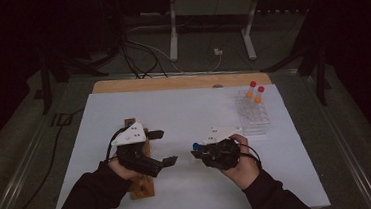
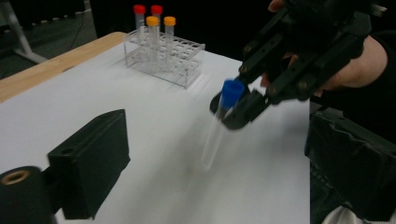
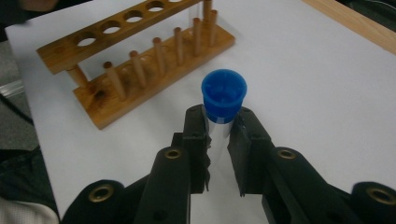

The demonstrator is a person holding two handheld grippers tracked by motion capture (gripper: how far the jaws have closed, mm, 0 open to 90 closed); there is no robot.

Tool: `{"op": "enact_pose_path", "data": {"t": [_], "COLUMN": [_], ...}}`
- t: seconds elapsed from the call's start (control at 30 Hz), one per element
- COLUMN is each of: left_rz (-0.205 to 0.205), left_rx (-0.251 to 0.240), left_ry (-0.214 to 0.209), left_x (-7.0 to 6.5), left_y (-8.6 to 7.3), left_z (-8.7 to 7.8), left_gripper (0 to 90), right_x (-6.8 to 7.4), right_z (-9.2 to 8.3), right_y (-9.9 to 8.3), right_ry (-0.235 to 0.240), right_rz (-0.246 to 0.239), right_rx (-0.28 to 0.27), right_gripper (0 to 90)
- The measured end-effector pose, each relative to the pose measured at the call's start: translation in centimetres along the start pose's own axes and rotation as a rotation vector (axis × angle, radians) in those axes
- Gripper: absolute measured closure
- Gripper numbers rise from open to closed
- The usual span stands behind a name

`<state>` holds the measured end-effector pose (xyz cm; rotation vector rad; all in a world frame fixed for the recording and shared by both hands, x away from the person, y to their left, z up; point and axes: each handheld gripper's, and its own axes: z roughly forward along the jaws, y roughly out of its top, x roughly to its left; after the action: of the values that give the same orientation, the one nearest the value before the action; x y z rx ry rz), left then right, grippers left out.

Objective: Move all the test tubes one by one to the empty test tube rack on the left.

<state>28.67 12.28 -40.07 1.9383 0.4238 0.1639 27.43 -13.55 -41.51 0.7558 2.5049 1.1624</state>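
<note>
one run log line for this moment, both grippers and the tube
right gripper: shut on blue-capped tube | left gripper: open, holding nothing | wooden rack: beside the left hand | clear rack: four capped tubes

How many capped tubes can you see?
5: four stand in the clear rack, two red caps and two orange; the blue-capped tube is in the right tool.

The right gripper [image 2: 236,109] holds a clear tube w/ a blue cap [image 2: 223,116], tilted over the white table [image 2: 154,140]. A clear rack [image 2: 164,57] w/ 4 capped tubes sits far back. The left gripper's own jaws stand wide apart, nothing btwn them.
</note>
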Motion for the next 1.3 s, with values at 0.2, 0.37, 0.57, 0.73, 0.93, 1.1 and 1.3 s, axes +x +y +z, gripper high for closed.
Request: {"op": "enact_pose_path", "data": {"t": [0.2,0.37,0.57,0.73,0.93,1.1,1.3], "left_rz": [0.016,0.027,0.04,0.052,0.063,0.079,0.074], "left_rx": [0.022,0.028,0.028,0.038,0.045,0.042,0.04], "left_ry": [-0.025,-0.045,-0.053,-0.048,-0.058,-0.05,-0.051], "left_x": [-0.3,-0.5,-0.5,-0.5,-0.6,-0.7,-0.5], "left_y": [0.4,0.4,0.6,0.7,0.8,0.9,1.1], "left_z": [1.7,2.6,3.2,3.5,3.7,3.7,3.4], "left_gripper": [21.7,39.2,54.0,64.6,74.9,77.0,77.5], "right_x": [0.7,1.1,1.2,1.3,1.2,1.1,1.1], "right_z": [0.2,0.3,0.4,0.5,0.6,0.4,0.2], "right_y": [0.4,0.6,0.7,0.7,0.7,0.7,0.7], "right_ry": [0.02,0.031,0.035,0.036,0.028,0.031,0.032], "right_rz": [-0.01,-0.019,-0.019,-0.021,-0.016,-0.011,-0.019], "right_rx": [-0.008,-0.011,-0.012,-0.015,-0.012,-0.015,-0.029], "right_gripper": [76.4,76.4,76.4,76.4,76.3,76.3,74.5]}}
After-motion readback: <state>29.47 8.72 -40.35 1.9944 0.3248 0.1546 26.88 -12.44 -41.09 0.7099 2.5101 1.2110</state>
